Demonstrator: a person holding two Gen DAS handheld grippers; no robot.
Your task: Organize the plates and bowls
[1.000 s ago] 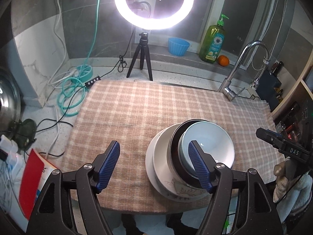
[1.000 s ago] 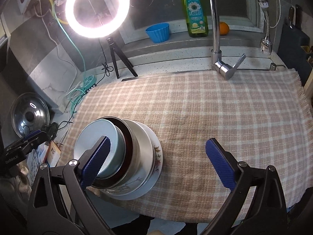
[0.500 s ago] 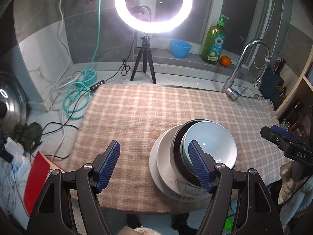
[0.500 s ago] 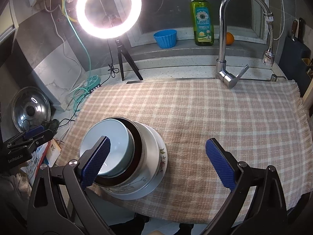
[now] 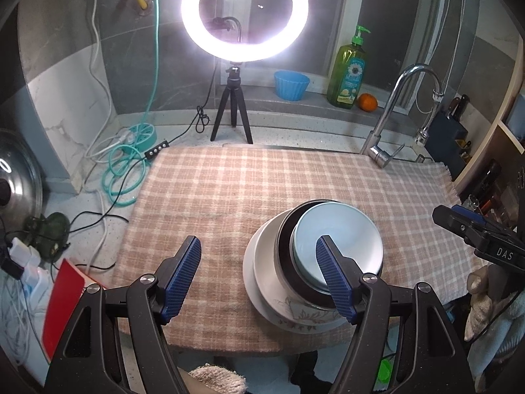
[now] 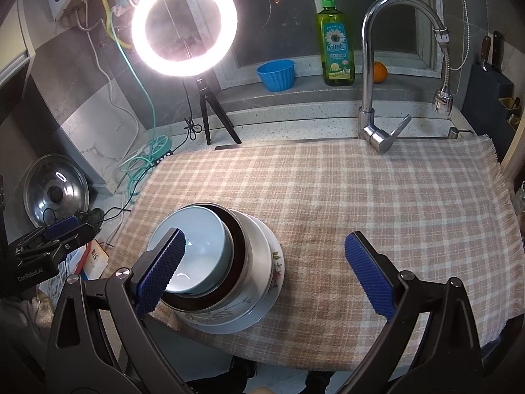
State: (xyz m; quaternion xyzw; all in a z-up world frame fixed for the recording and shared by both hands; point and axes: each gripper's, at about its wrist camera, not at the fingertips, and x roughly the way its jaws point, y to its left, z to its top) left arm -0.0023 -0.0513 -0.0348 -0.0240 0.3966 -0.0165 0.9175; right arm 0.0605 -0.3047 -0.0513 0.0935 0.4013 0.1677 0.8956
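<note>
My left gripper (image 5: pixel 259 275) hangs wide and empty, my right gripper (image 6: pixel 262 269) too. Bowls (image 5: pixel 338 246) sit nested on the plate (image 5: pixel 259 282) at the cloth's (image 5: pixel 229 190) near edge, largest lowest so the stack stays stable; probably finished.

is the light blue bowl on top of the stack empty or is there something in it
Empty. The light blue bowl, nested upright in the stack, shows only a bare glossy inside with a glare streak.
</note>
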